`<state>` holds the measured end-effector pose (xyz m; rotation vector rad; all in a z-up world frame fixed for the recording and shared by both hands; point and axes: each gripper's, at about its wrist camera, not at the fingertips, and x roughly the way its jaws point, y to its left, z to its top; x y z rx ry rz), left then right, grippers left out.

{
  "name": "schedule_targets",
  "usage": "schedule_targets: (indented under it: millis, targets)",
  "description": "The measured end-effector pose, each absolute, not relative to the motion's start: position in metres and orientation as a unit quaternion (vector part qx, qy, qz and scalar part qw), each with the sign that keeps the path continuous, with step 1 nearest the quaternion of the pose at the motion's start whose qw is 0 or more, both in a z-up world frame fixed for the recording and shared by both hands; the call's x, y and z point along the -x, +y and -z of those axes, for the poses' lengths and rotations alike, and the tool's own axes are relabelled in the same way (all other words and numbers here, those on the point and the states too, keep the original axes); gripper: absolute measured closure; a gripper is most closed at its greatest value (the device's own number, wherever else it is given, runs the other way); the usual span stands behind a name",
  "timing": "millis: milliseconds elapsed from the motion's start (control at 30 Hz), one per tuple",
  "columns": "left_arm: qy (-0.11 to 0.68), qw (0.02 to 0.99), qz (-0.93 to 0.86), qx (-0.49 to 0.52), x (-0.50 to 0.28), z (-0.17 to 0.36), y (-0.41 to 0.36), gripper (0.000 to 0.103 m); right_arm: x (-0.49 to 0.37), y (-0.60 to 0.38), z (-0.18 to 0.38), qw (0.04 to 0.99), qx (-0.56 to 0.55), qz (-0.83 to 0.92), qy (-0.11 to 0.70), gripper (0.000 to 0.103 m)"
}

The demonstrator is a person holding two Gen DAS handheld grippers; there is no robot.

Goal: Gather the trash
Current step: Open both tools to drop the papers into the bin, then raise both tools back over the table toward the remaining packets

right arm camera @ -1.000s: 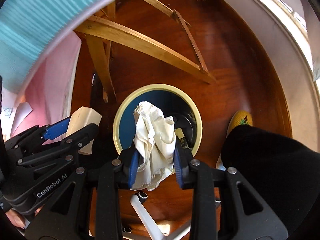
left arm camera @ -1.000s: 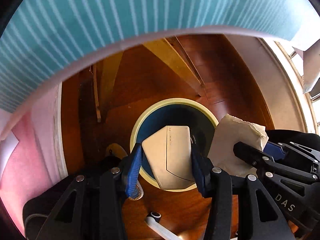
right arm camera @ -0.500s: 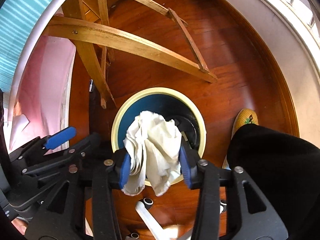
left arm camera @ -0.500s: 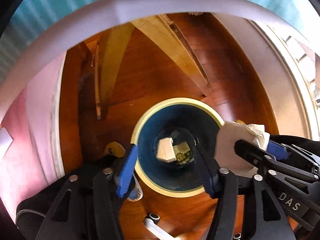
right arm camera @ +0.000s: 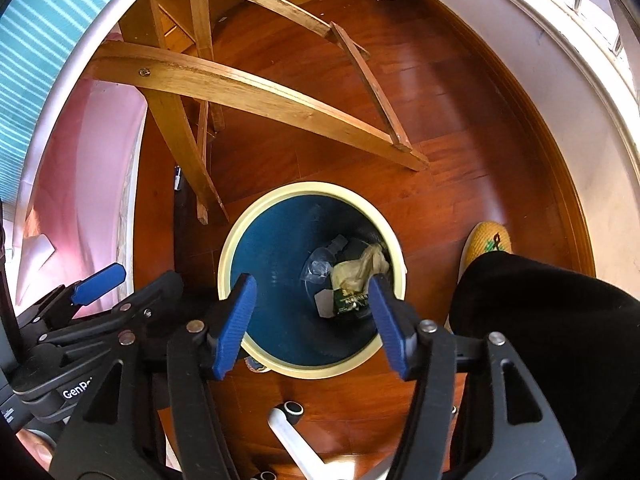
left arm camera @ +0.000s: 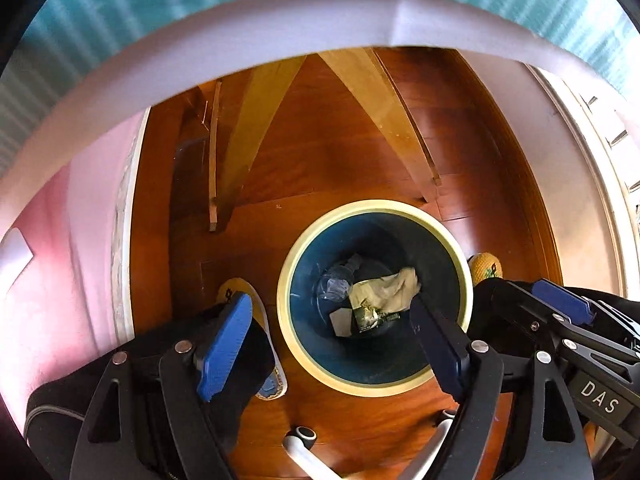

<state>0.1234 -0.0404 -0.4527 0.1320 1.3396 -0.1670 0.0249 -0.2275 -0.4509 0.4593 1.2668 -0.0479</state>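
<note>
Trash is down: crumpled cream paper wad (right arm camera: 362, 266) now lies in the round blue cream-rimmed bin (right arm camera: 280, 216) below both grippers (left arm camera: 332, 344) (right arm camera: 312, 324), whose jaws are opening, empty. This load's collected, I reckon.

Both hand-held grippers (left arm camera: 332, 332) (right arm camera: 312, 324) opening, empty

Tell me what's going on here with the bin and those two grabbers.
A person is collecting trash with a handheld gripper in each hand, both pointed down over a blue bin on the wooden floor. The left gripper and right gripper each have their jaws opening with nothing between them. At the bottom of the bin lie a crumpled paper, a small white piece, a dark wrapper and some clear plastic.
</note>
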Motion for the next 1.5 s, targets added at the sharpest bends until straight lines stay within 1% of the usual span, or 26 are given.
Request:
schedule_targets:
  millis: [467,833,1000,1200,1500]
  targets:
    - [0.606,0.790,0.079,-0.058,-0.110,0.425,-0.032,0.021,-0.020,-0.216,0.431,0.799,-0.176,0.022,0.574,0.043]
    - [0.567,0.816,0.097,-0.061,-0.084,0.364,-0.018,0.021,-0.004,-0.201,0.386,0.811,-0.132,-0.011,0.570,0.041]
    - [0.542,0.832,0.104,-0.054,-0.070,0.322,0.000,0.021,0.005,-0.193,0.343,0.831,-0.073,-0.036,0.550,0.041]
    - [0.505,0.858,0.089,-0.041,-0.066,0.254,0.024,0.021,0.015,-0.192,0.264,0.869,-0.026,-0.064,0.490,0.041]
    - [0.461,0.883,0.075,-0.033,-0.086,0.152,0.047,0.021,0.005,-0.197,0.148,0.909,-0.032,-0.099,0.403,0.041]
